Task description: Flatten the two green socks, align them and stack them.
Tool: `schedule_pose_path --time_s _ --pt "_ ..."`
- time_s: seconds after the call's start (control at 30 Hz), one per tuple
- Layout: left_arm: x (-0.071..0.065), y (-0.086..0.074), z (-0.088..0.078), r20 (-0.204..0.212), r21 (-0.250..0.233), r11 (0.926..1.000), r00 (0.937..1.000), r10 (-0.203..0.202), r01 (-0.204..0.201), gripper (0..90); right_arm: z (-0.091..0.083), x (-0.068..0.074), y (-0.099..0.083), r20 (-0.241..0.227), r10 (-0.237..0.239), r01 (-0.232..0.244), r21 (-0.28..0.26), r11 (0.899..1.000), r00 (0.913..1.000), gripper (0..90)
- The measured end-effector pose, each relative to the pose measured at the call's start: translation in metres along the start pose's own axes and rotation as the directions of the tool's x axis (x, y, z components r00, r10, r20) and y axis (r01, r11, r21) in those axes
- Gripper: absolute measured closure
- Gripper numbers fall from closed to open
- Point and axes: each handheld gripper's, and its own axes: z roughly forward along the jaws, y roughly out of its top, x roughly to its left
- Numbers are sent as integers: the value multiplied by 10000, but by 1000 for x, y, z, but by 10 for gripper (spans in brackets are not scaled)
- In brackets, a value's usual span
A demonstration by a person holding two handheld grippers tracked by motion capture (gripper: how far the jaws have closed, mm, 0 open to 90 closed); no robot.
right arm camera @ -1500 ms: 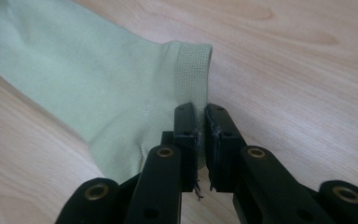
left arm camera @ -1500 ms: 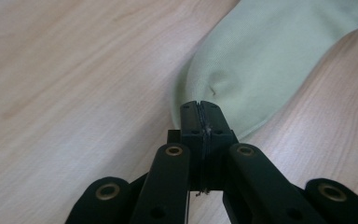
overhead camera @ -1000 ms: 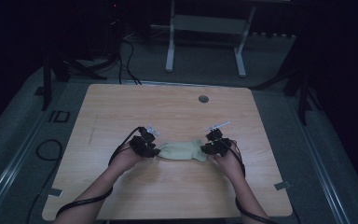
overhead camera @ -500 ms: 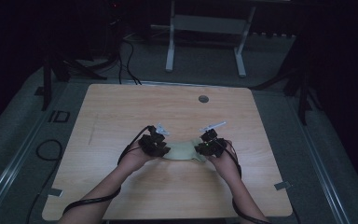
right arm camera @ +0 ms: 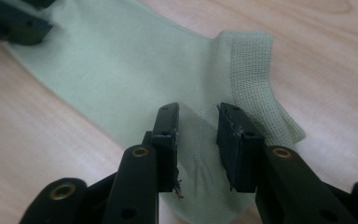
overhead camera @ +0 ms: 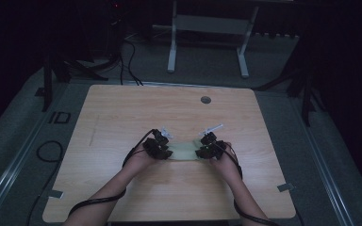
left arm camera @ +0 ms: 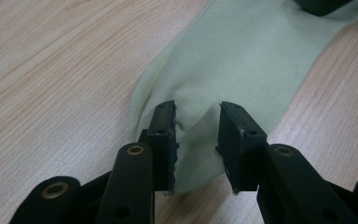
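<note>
My table (overhead camera: 122,113) is pale wood grain, with dark floor and a metal stand (overhead camera: 207,42) beyond it. The sock (overhead camera: 185,152) lies flat between my grippers. My left gripper (left arm camera: 196,135) pinches a bunched fold at the toe; my right gripper (right arm camera: 198,140) pinches the end near the ribbed cuff. Since a second ago both hands have drawn inward and the sock looks shorter; both sets of jaws have just eased wider on the cloth. "ID" (overhead camera: 59,117) marks the floor at left.

Pale green sock (overhead camera: 185,152), thin knit, lying flat and stretched lengthwise on the counter (overhead camera: 122,113) between the two pairs of fingers. Toe end bunched into a small raised fold between the left fingers (left arm camera: 164,135). Ribbed cuff (right arm camera: 254,70) just beyond the right fingers (right arm camera: 235,140), with the heel part lying puckered between them.
</note>
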Motion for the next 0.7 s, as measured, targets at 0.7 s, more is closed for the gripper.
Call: schedule_pose_path --time_s 0.7 --pt "-1 2 -23 716 -1016 9948 9974 56 17 547 -14 -1 6 -20 12 -14 -927 9957 10000 415"
